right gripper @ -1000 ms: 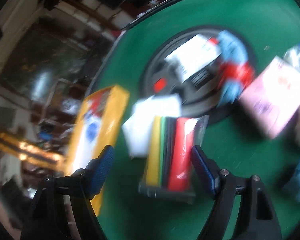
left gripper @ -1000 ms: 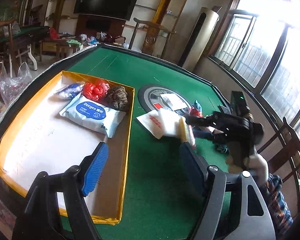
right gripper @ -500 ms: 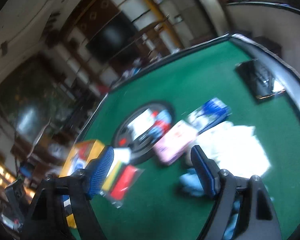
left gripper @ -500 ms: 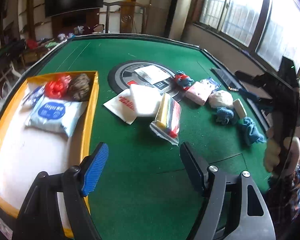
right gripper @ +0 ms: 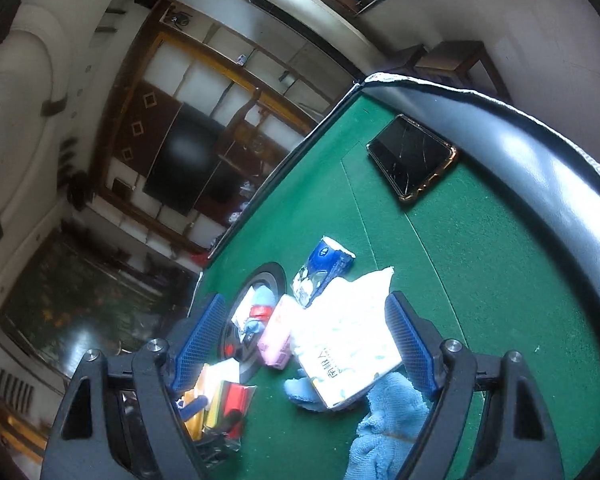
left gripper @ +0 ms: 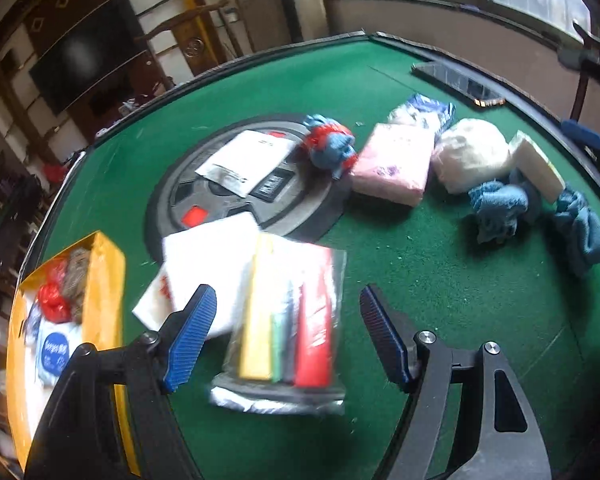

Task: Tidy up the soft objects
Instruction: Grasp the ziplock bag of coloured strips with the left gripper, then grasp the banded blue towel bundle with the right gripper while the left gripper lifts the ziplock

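A clear pack of yellow, green and red cloths lies on the green felt. My left gripper hovers over it, open, with the pack between the fingers and no pad touching it. A white packet lies just behind the pack. My right gripper is open and its jaws are opening. A white tissue pack on the felt shows between its fingers, untouched. A light blue cloth lies under that gripper. A pink pack and a red-blue cloth ball sit mid-table.
A yellow box at the left holds a wipes pack and red and brown bundles. A dark round disc is set in the felt. A phone lies near the padded table edge. More blue cloths lie at the right.
The right gripper has left the coloured cloth pack on the felt and swung right to the white tissue pack. The left gripper has moved from the yellow box to over the coloured pack.
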